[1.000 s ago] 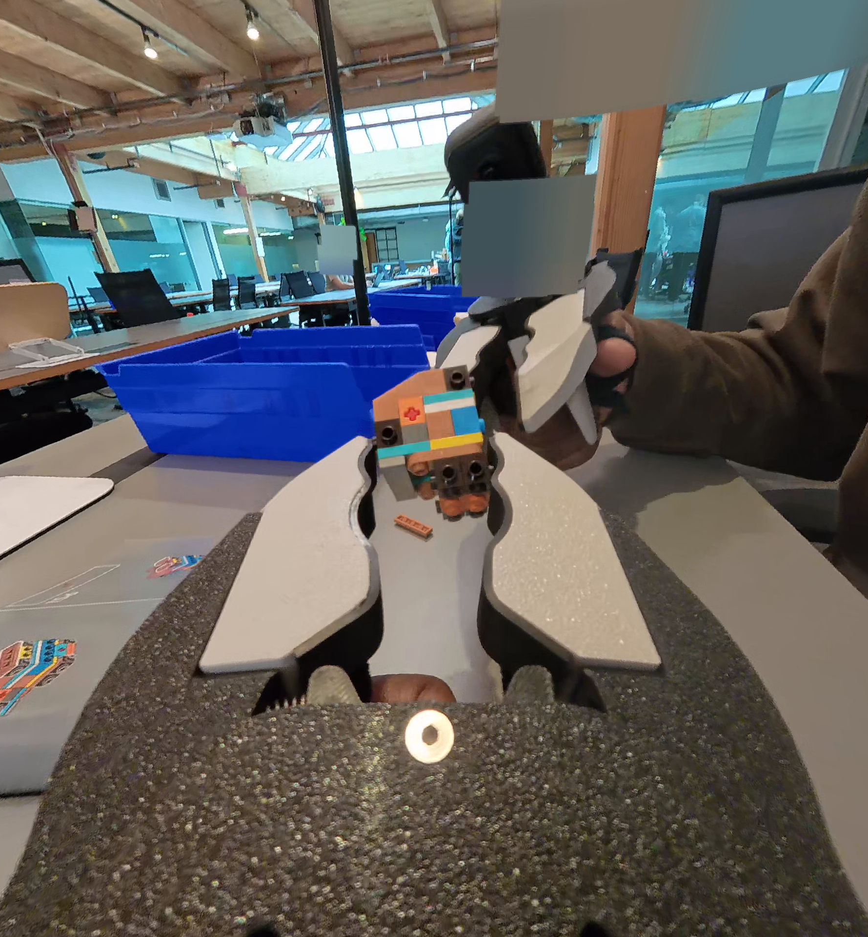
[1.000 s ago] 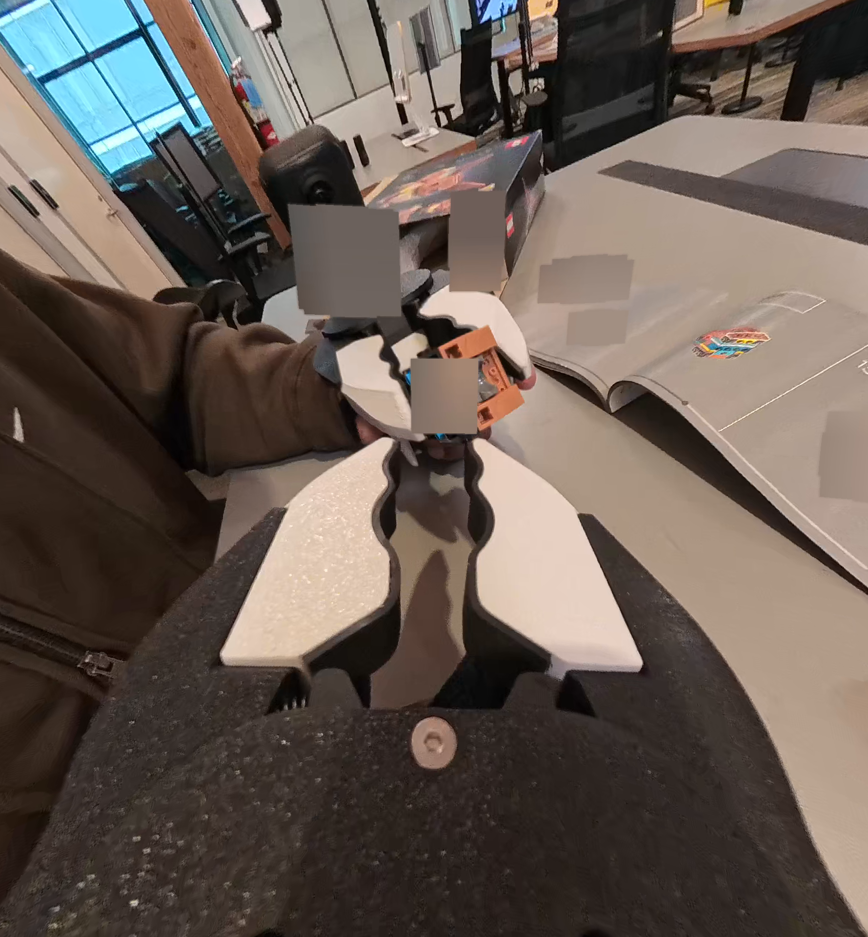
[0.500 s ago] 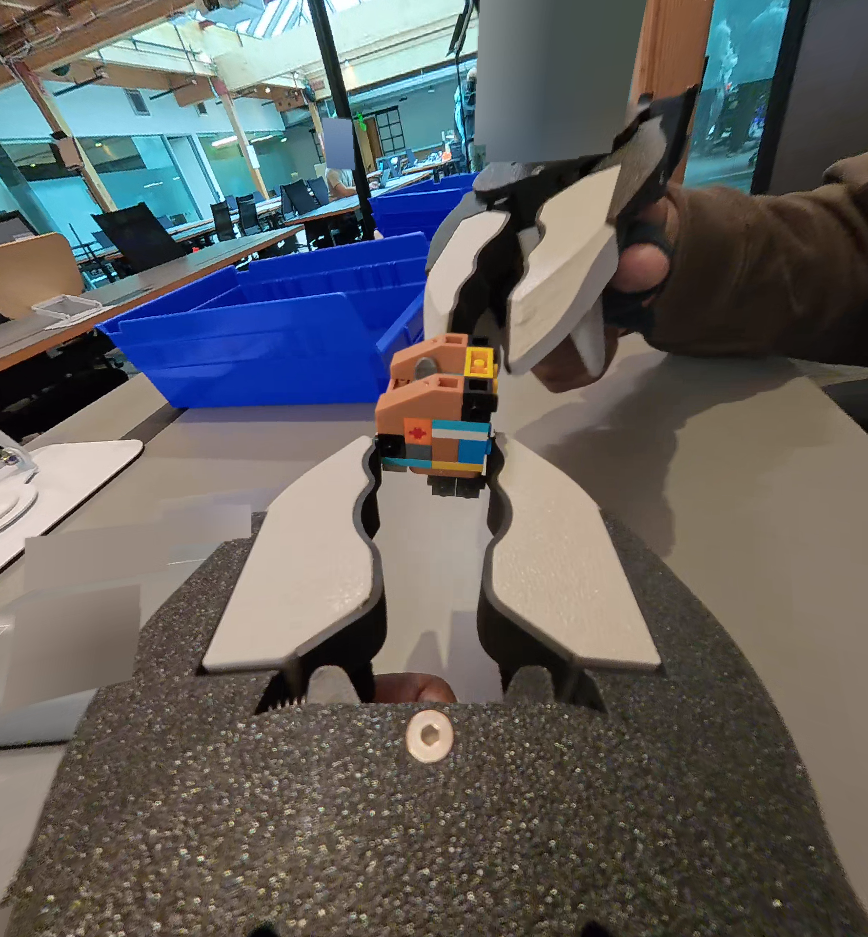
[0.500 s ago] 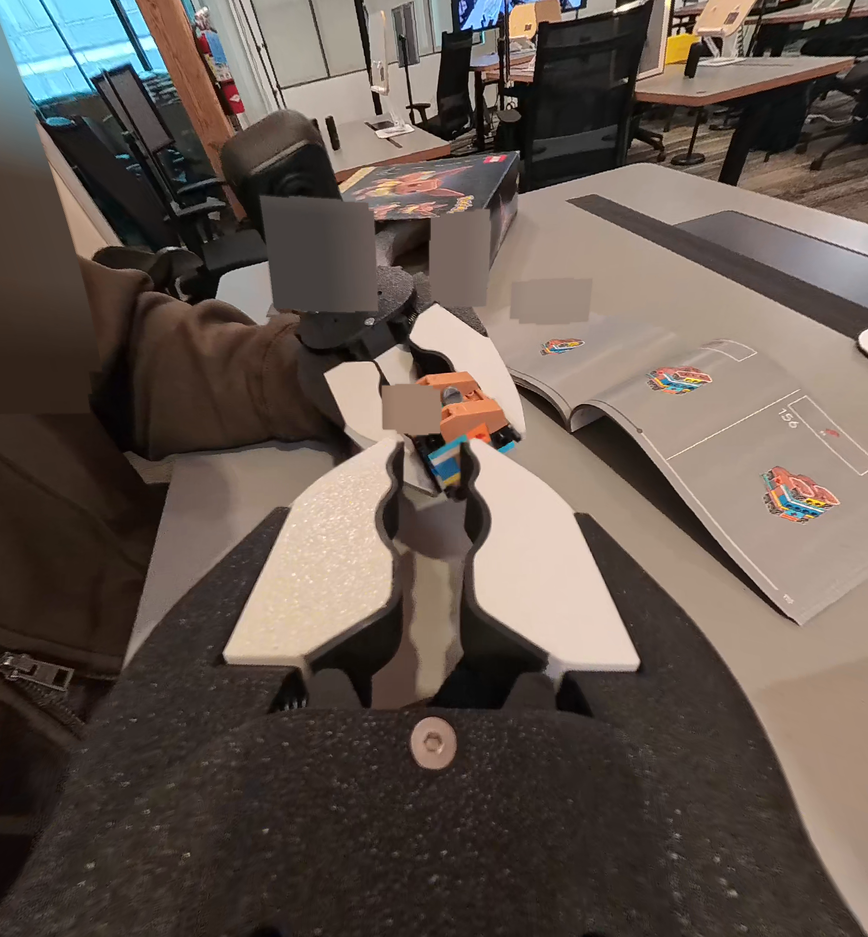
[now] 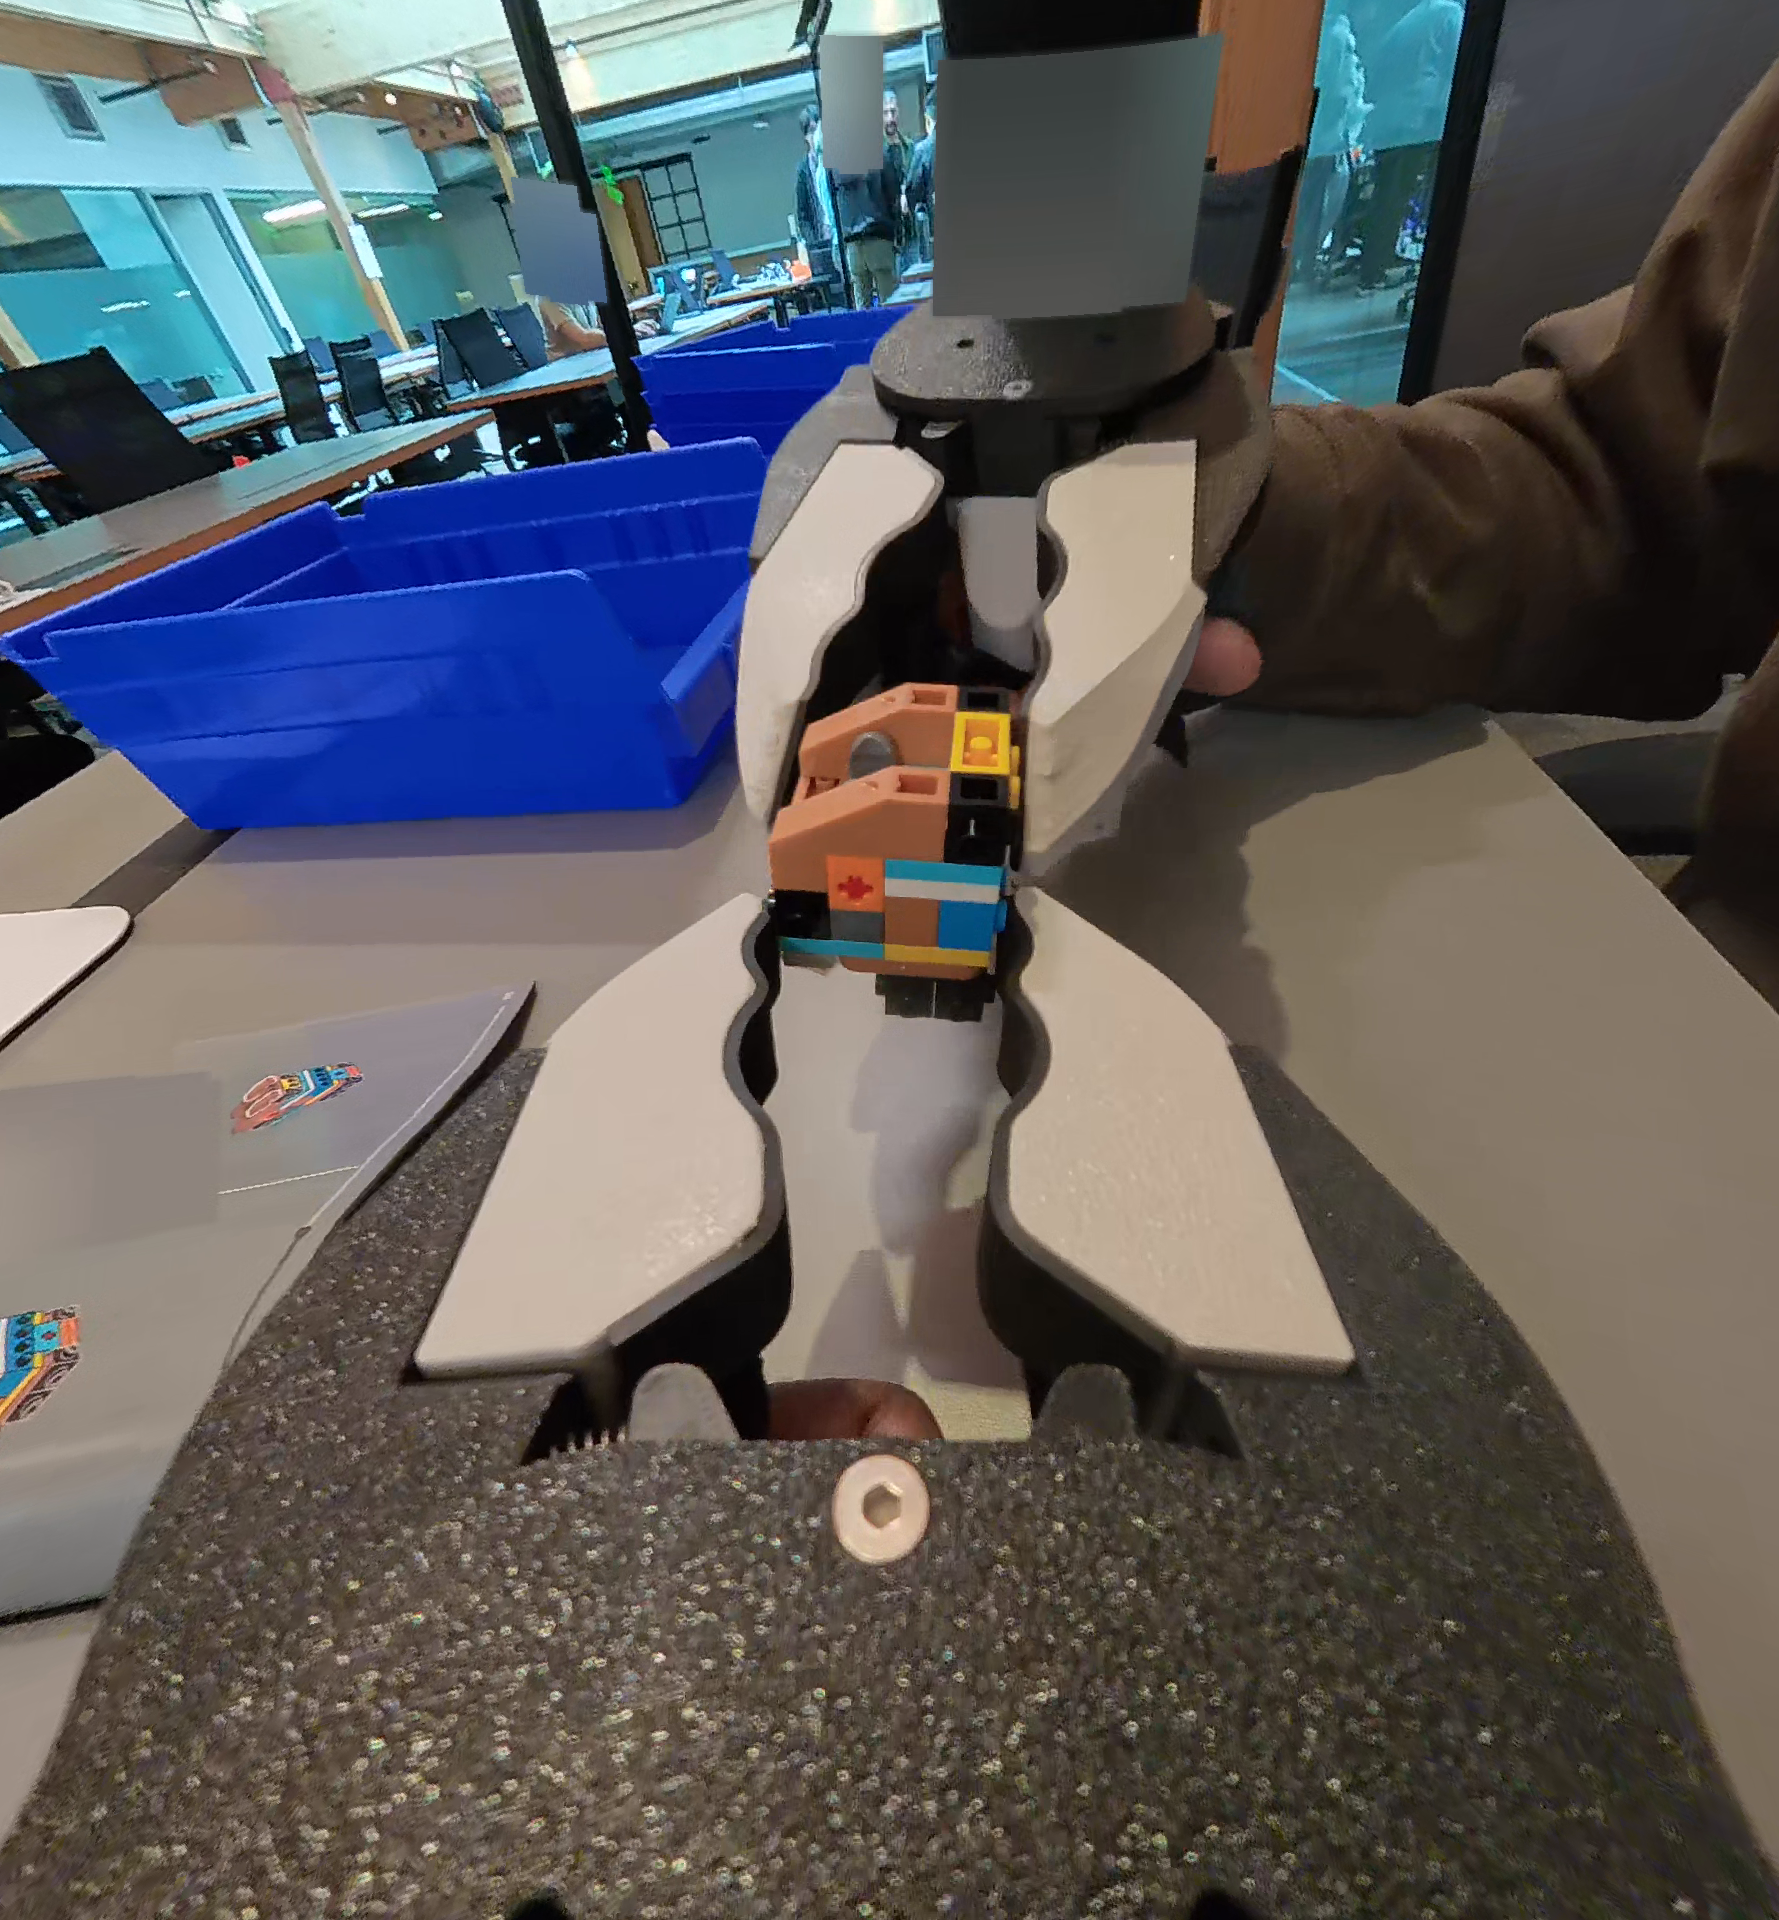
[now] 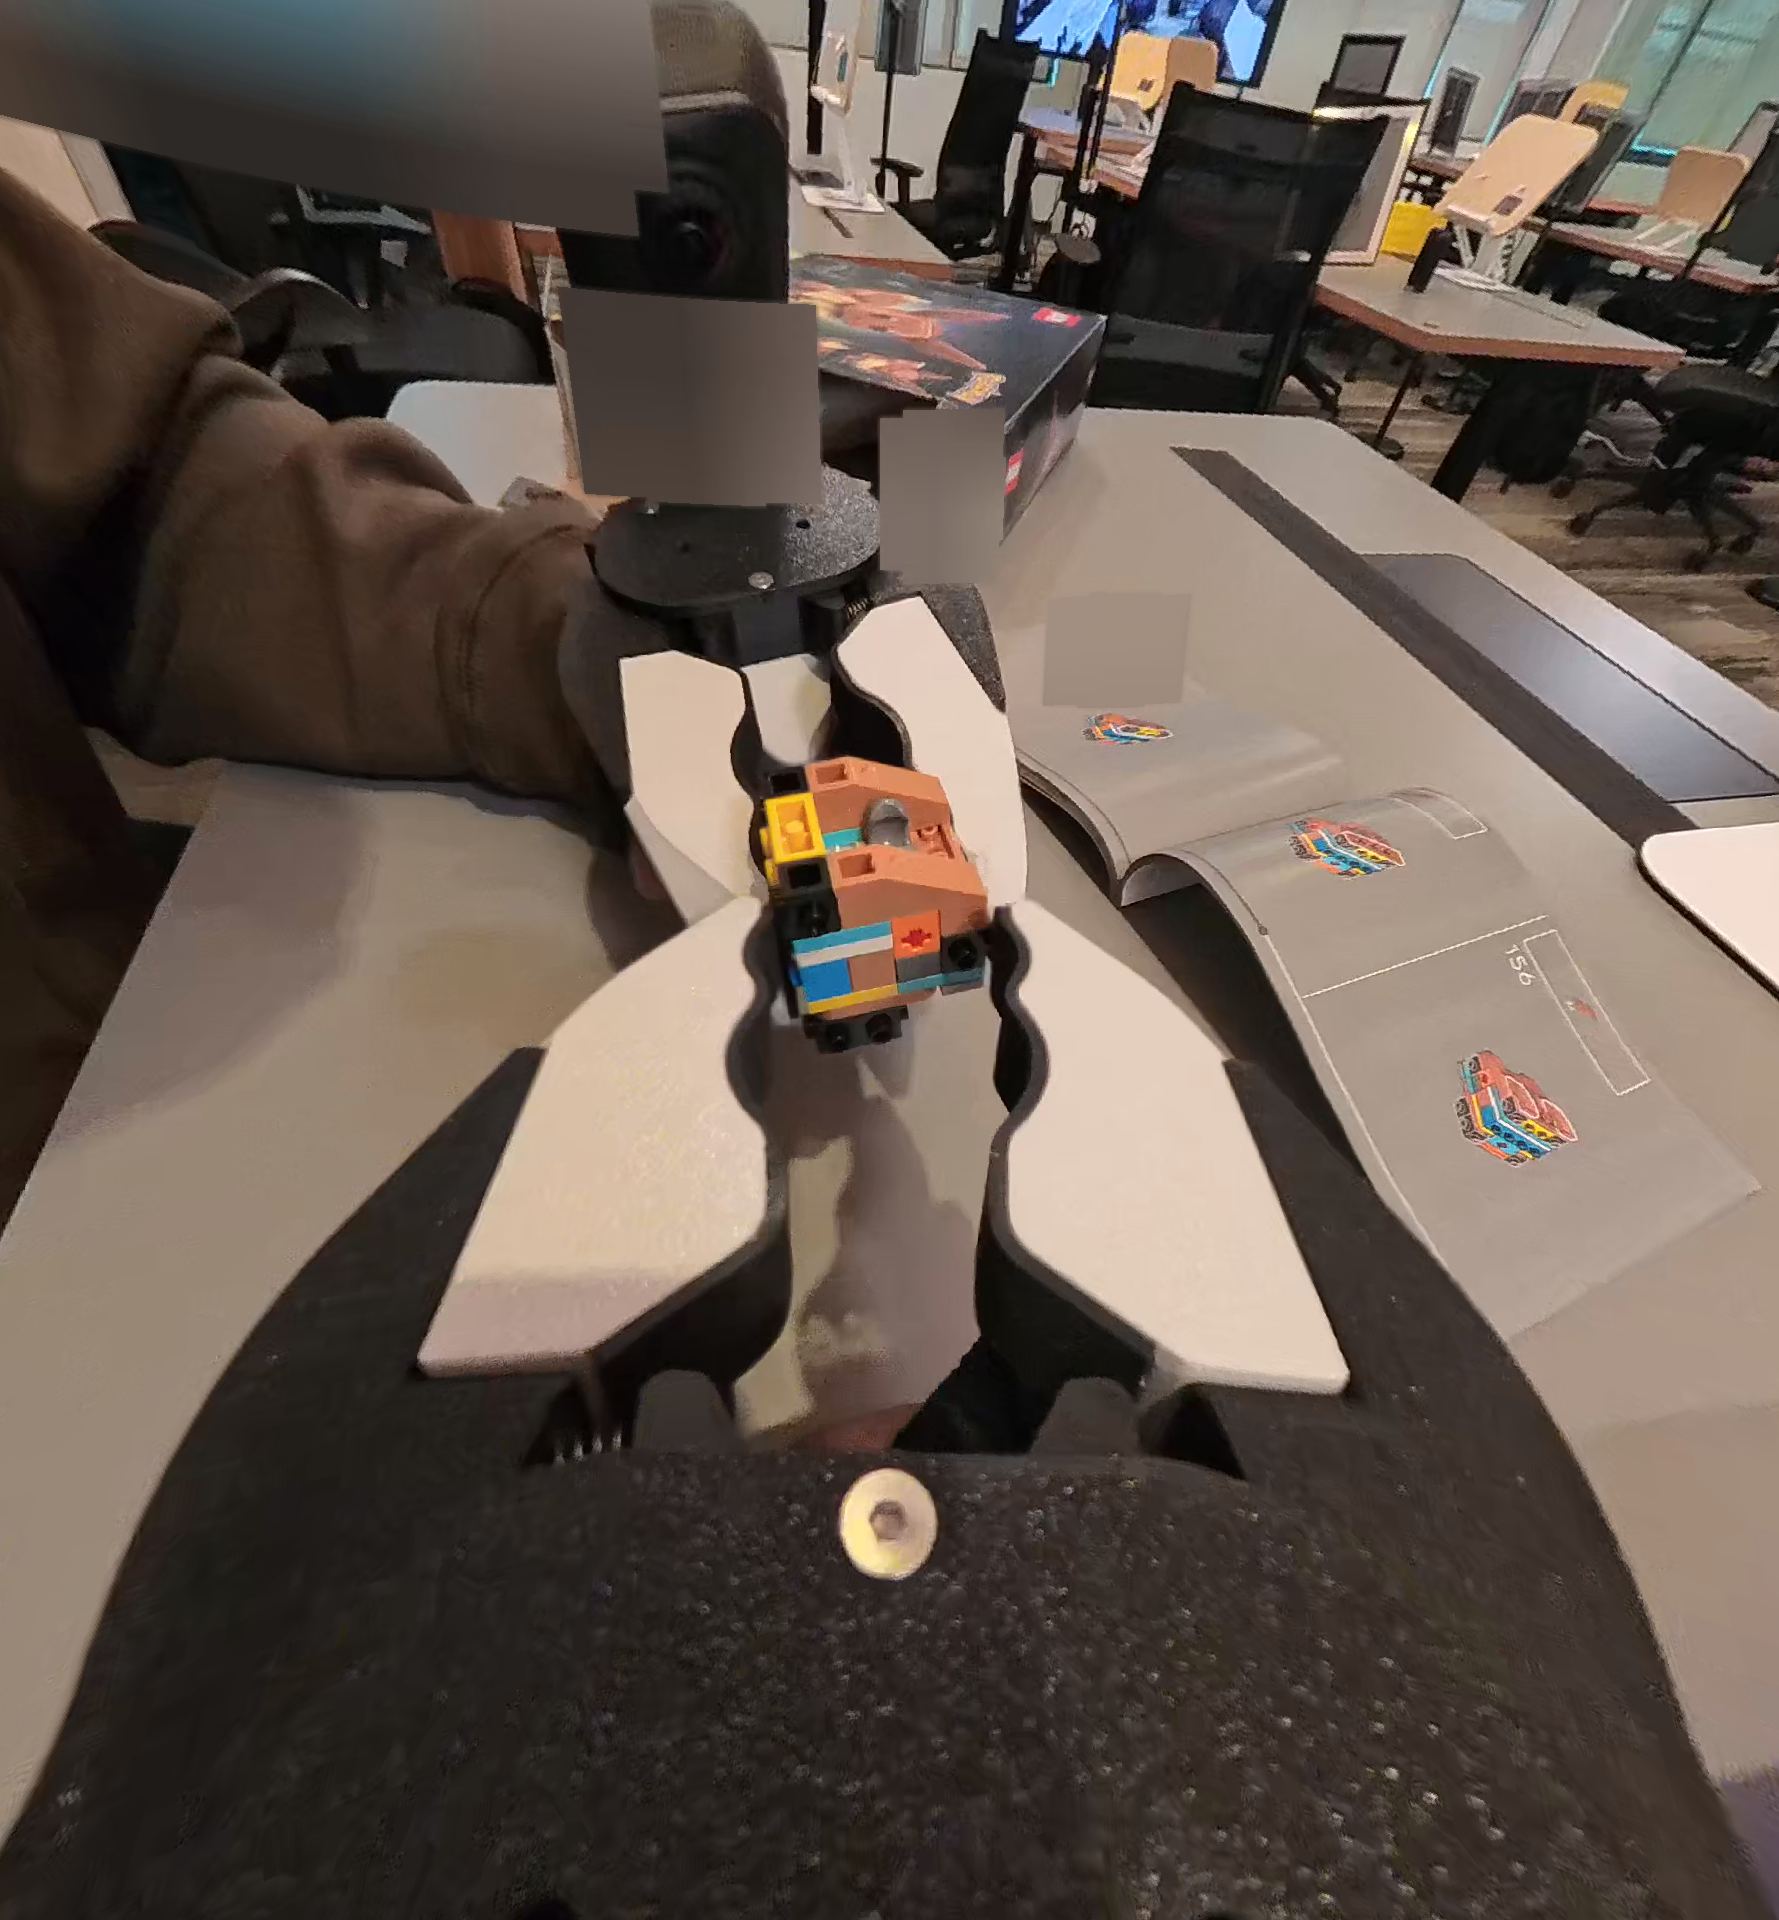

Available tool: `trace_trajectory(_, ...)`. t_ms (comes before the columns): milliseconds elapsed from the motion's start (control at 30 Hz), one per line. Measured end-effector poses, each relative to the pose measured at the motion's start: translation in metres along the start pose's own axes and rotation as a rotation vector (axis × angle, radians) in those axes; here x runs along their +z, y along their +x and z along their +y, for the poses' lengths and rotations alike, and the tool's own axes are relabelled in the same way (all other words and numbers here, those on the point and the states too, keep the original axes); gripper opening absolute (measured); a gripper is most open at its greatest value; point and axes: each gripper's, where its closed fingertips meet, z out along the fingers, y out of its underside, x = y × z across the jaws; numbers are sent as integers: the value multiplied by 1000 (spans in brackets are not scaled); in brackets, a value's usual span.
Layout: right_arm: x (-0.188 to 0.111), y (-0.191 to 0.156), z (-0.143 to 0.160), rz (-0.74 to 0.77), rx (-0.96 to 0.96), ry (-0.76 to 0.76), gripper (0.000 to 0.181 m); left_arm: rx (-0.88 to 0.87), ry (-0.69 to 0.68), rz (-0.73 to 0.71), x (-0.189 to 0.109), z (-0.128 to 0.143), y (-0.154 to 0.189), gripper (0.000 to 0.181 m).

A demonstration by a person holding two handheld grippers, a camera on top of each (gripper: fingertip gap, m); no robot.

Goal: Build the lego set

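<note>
Here, in the left wrist view, the left gripper (image 5: 890,925) fills the lower half of the frame, its two pale fingers closed on the bottom of the lego model (image 5: 895,862), a tan-orange block with blue, yellow and black bricks held at frame centre above the grey table (image 5: 1384,935). The right gripper (image 5: 900,821) comes in from the top centre, tips down, closed on the model's upper part. Only this view shows the blue bins (image 5: 397,665) at left centre; a corner of the open instruction booklet (image 5: 272,1132) lies at lower left, and a brown sleeve (image 5: 1487,540) crosses the right edge.

In the right wrist view, the arrangement is mirrored: the right gripper (image 6: 880,951) rises from the bottom of the frame and pinches the near end of the model (image 6: 874,904), while the left gripper (image 6: 843,862) reaches in from upper centre and clamps the far end. The model sits between the two pairs of fingertips, clear of the table (image 6: 241,987). Only this view shows the dark set box (image 6: 968,343) at upper centre and the booklet's (image 6: 1436,987) full printed spread at right.
</note>
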Motion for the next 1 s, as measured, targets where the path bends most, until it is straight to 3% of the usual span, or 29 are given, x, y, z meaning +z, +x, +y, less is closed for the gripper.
trace_trajectory(200, 0, 0, -1, -24, 57, 40, 38, -42, 26, 44, -3, -3, 2, 42)
trace_trajectory(400, 1, -5, -1, -47, 37, 52, 38, -35, 5, 75, 0, -1, 8, 56)
trace_trajectory(533, 4, -13, -1, -79, 12, 61, 37, 28, -1, 76, 3, -1, 15, 41)
trace_trajectory(700, -1, -9, 0, -46, -46, 48, 38, 19, -10, 35, 5, 0, 10, 40)
trace_trajectory(767, -12, 3, 3, 3, -86, 20, 46, 8, 9, 23, 3, -2, 7, 40)
trace_trajectory(1000, -69, 58, 71, 186, -25, -274, 38, -11, 11, -7, 2, -2, 1, 40)
